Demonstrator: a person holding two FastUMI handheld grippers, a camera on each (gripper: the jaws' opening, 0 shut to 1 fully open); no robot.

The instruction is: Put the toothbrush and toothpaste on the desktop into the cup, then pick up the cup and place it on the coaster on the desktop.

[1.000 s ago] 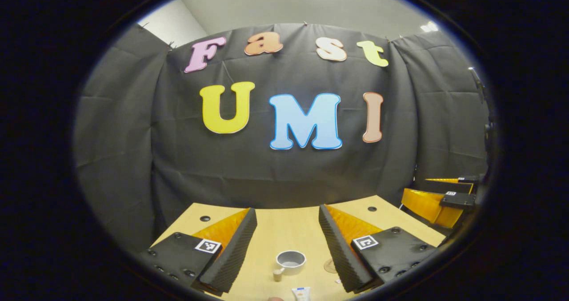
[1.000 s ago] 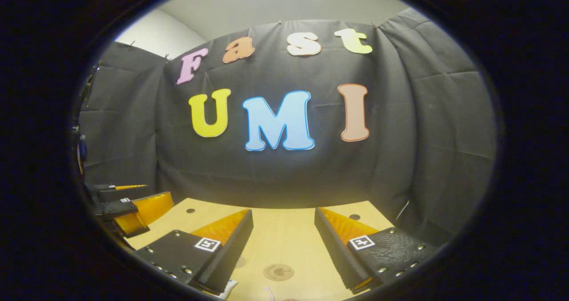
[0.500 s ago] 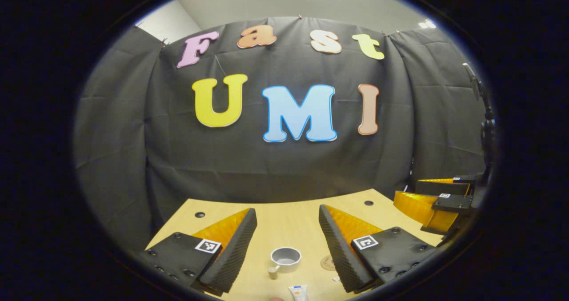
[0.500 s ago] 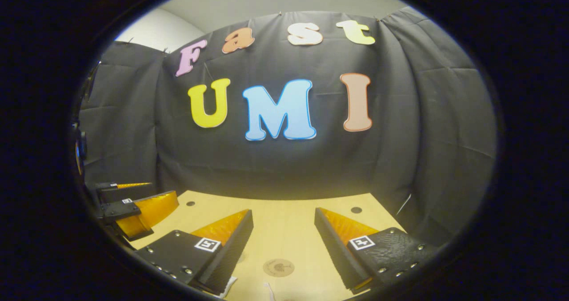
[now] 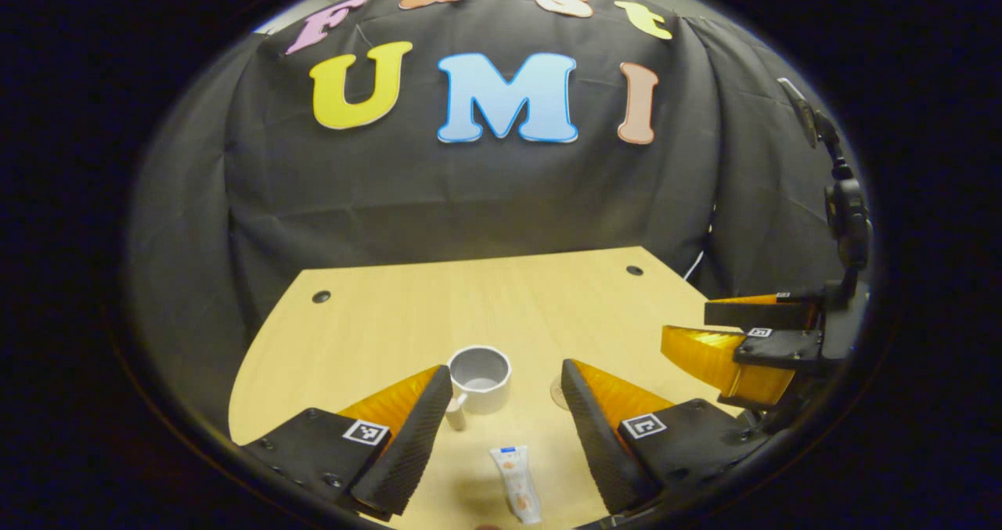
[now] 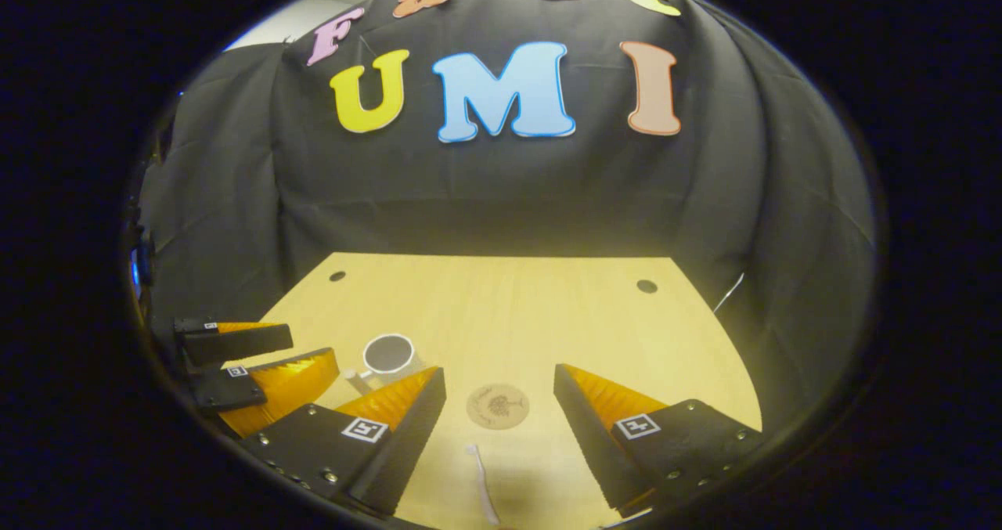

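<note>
On the pale wooden tabletop (image 5: 391,319) lie one grey cup with a wooden handle (image 5: 479,368), one white toothpaste tube (image 5: 518,481), one white toothbrush (image 6: 483,492) and one round cork coaster (image 6: 498,405), while the left claw (image 5: 506,385) and right claw (image 6: 499,389) both hover spread wide, holding nothing.

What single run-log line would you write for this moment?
stage: approach | left gripper: open above toothpaste | right gripper: open above toothbrush | cup: empty, on desktop | coaster: bare
</note>
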